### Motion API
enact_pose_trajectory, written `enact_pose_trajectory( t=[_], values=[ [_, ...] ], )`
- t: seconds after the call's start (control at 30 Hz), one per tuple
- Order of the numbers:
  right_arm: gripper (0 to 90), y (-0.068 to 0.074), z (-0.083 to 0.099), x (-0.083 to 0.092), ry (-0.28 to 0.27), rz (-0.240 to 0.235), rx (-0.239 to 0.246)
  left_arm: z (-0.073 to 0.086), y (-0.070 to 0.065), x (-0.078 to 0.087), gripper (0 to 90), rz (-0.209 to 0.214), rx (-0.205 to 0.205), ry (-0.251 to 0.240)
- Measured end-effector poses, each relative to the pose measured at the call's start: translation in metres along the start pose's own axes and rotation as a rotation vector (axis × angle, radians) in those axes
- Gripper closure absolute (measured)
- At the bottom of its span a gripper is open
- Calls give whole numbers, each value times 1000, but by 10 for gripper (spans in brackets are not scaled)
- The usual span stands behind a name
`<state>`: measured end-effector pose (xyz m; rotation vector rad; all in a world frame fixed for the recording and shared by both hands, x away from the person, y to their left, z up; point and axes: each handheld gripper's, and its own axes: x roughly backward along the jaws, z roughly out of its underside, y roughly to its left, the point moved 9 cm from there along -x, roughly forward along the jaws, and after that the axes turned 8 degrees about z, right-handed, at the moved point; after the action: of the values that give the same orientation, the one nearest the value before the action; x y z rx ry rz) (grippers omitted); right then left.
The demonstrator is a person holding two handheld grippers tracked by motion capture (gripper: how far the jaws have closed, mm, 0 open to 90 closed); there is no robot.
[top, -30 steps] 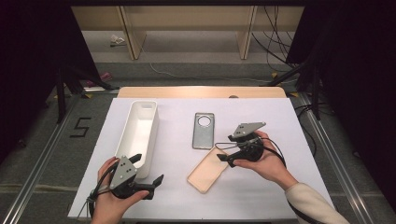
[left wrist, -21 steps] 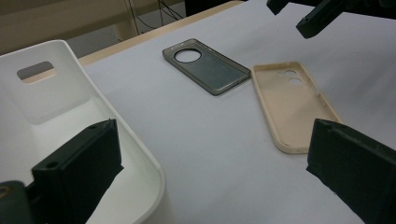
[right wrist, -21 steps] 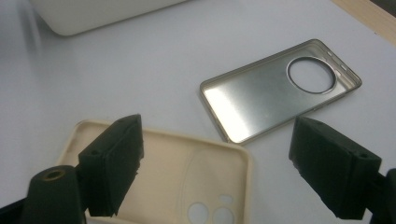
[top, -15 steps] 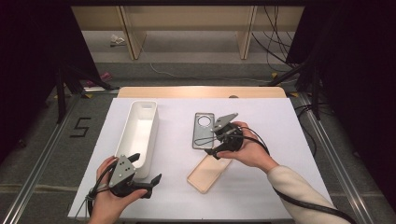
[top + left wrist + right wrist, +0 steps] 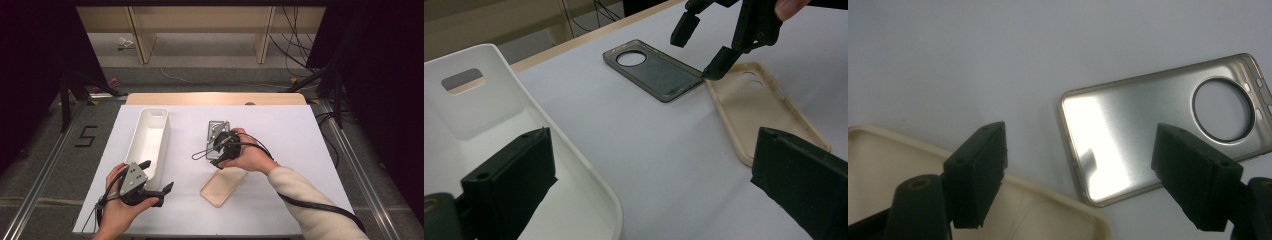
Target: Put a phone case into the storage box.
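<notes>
A: Nearest the person, by the near left corner of the table [image 5: 280, 210], the left gripper [image 5: 159, 190] rests in the left hand, jaws spread with nothing between them, just beside the near end of the white bin [image 5: 148, 142].

B: And the beige phone case [image 5: 223, 186]?

A: It lies hollow side up, right of the bin, toward the near edge. Beyond it, mid-table, the grey phone case [image 5: 656, 72] with its round camera cut-out lies flat, almost touching the beige one's far end.

B: So the right gripper [image 5: 704, 52] is after the grey one?

A: It looks that way. It hovers over that case's near end, jaws released and wide; they have just been closing a little, with the case's near end seen between them in the right gripper view but no pad pressing on it.

B: In the left gripper view one tip is down by the case's near corner.

A: Yes, at the table surface there; whether it touches cannot be told. To do the pick well, the person should probably bring one jaw down outside the short wall and the other inside it, and pinch that wall squarely.

B: The risk?

A: A thin shell on a smooth sheet may skid toward the beige case if nudged before the jaws close.
</notes>
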<state>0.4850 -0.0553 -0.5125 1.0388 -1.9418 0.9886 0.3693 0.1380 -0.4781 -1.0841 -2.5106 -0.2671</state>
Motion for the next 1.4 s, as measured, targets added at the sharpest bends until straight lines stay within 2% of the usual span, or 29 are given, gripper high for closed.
enact_pose_trajectory(
  t=[0.07, 0.17, 0.2, 0.27, 0.43, 0.47, 0.57, 0.63, 0.8, 1.13, 1.4],
  values=[
    [257, -3, 1, -7, 37, 14, 25, 0, -1, -1, 32, 2, -3, 0],
    [262, -4, 1, -11, 51, 25, 45, -1, -2, -1, 32, 1, -6, -1],
    [264, -6, 1, -13, 53, 29, 74, -1, -2, -1, 32, 1, -6, -2],
    [268, -7, -1, -16, 60, 44, 91, -1, -2, -1, 33, 1, -5, -3],
    [284, -11, -1, -21, 119, 69, 153, -1, -3, -1, 34, 2, -9, -1],
    [286, -11, -1, -22, 124, 73, 148, -1, -3, -1, 34, 3, -7, -3],
    [300, -13, 1, -25, 155, 79, 182, -1, -3, -1, 35, 6, -9, -2],
    [301, -11, 2, -26, 173, 73, 185, -1, -4, -2, 35, 7, -10, -2],
    [308, -12, 2, -30, 194, 87, 237, -2, -4, -2, 36, 8, -12, -3],
    [337, -11, 3, -33, 234, 89, 263, -1, -4, -2, 37, 9, -12, -2],
    [402, -10, 4, -36, 254, 85, 304, -1, -5, -3, 38, 12, -13, -1]
  ],
)
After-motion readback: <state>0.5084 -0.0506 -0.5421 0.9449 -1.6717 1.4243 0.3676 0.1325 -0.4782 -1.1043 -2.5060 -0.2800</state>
